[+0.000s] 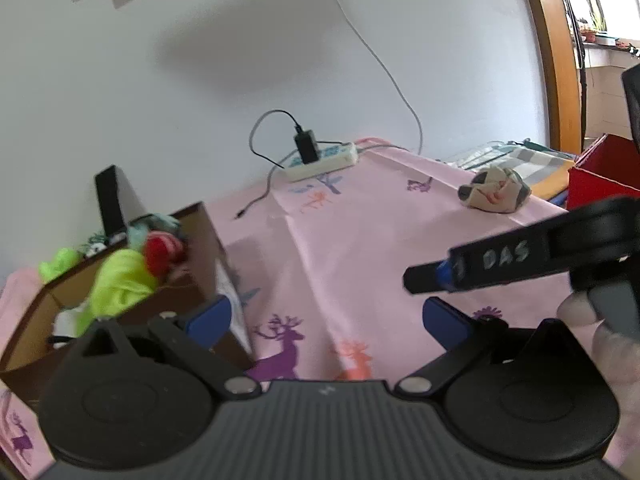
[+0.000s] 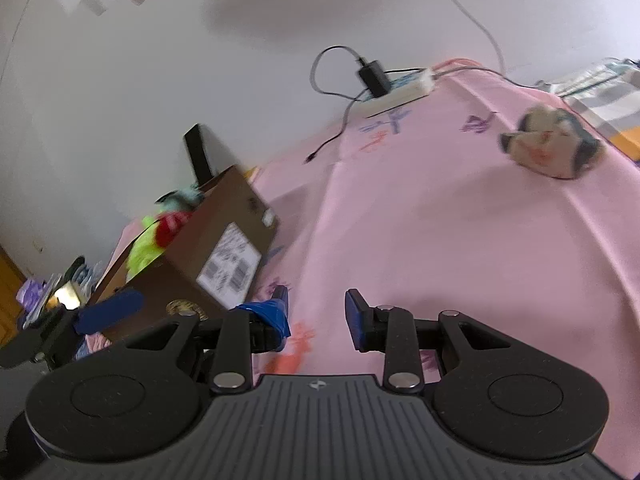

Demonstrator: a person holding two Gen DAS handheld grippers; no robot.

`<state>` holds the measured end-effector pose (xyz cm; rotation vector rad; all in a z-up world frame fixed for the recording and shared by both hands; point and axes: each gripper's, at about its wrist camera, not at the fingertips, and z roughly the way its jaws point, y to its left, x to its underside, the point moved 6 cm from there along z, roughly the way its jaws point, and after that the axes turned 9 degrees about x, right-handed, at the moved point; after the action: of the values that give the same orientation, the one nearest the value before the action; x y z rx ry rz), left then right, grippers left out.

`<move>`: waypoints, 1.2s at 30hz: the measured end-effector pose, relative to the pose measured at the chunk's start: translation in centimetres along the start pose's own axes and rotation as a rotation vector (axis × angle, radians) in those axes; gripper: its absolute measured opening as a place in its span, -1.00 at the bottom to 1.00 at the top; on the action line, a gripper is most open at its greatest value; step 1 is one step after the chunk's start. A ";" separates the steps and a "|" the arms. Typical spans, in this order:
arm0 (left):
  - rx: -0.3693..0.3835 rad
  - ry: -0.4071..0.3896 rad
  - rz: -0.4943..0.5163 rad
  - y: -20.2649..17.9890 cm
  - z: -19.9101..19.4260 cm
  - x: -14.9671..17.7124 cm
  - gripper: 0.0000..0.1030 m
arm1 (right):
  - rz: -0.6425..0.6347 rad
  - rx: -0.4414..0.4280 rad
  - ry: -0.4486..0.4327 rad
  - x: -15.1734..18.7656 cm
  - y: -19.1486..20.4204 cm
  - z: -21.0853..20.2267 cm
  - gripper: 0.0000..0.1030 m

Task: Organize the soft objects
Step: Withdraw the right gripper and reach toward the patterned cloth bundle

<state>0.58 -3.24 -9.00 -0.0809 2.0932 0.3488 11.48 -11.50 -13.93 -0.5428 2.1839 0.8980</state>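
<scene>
A brown cardboard box (image 1: pixel 192 280) stands at the left on the pink deer-print cloth, and in the right wrist view the box (image 2: pixel 224 240) shows a shipping label. It holds a neon green soft thing (image 1: pixel 120 280), a red one (image 1: pixel 160 254) and a teal one (image 1: pixel 158 224). A beige, black and red cloth bundle (image 1: pixel 496 192) lies alone far right; the same bundle (image 2: pixel 552 148) appears blurred. My left gripper (image 1: pixel 326 316) is open wide beside the box, nothing between its blue pads. My right gripper (image 2: pixel 316 312) is open over bare cloth, holding nothing.
A white power strip (image 1: pixel 320 160) with a black charger and cables lies at the table's far edge by the wall. A red box (image 1: pixel 600 184) and checked fabric (image 1: pixel 532 164) sit beyond the right edge. A black slab (image 1: pixel 110 198) leans behind the cardboard box.
</scene>
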 end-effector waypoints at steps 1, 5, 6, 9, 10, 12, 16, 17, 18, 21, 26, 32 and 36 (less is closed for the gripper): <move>0.008 0.005 -0.001 -0.2 0.6 -0.1 0.98 | 0.009 0.007 -0.002 -0.3 -0.7 0.0 -0.73; 0.040 0.017 -0.003 -1.1 2.5 -0.3 0.98 | 0.041 0.027 -0.029 -2.2 -3.6 -0.5 -0.73; 0.057 0.018 -0.009 -1.3 2.9 -0.5 0.98 | 0.051 0.028 -0.038 -2.8 -4.3 -0.6 -0.73; 0.121 0.016 -0.047 -1.9 4.4 -1.1 0.98 | 0.070 0.057 -0.087 -4.8 -6.5 -1.3 -0.72; 0.150 0.016 -0.065 -2.0 4.9 -1.3 0.99 | 0.080 0.071 -0.105 -5.6 -7.3 -1.4 -0.72; 0.207 0.020 -0.107 -2.4 6.2 -1.7 0.99 | 0.107 0.091 -0.138 -7.1 -9.1 -1.8 -0.72; 0.277 0.034 -0.164 -3.3 9.0 -2.9 0.99 | 0.157 0.130 -0.190 -9.8 -12.3 -2.2 -0.72; 0.284 0.035 -0.171 -3.6 9.7 -3.3 0.99 | 0.158 0.150 -0.198 -10.3 -13.0 -2.1 -0.71; 0.295 0.035 -0.178 -3.8 10.3 -3.6 0.99 | 0.157 0.169 -0.204 -10.8 -13.7 -1.8 -0.71; 0.355 0.038 -0.224 -4.6 11.9 -4.6 0.99 | 0.147 0.216 -0.203 -11.9 -15.5 -0.6 -0.71; 0.400 0.045 -0.280 -6.0 14.8 -5.7 0.99 | 0.153 0.218 -0.128 -12.6 -17.4 2.6 -0.71; 0.414 0.096 -0.298 -7.4 17.9 -5.8 0.99 | 0.198 0.109 -0.034 -12.0 -17.8 4.7 -0.65; 0.429 0.119 -0.304 -7.6 19.0 -5.9 0.99 | 0.210 0.049 0.020 -11.5 -16.9 4.5 -0.64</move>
<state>20.89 -5.69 -14.85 -0.1647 2.1868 -0.2959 31.24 -18.26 -15.13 -0.3031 2.3053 0.9490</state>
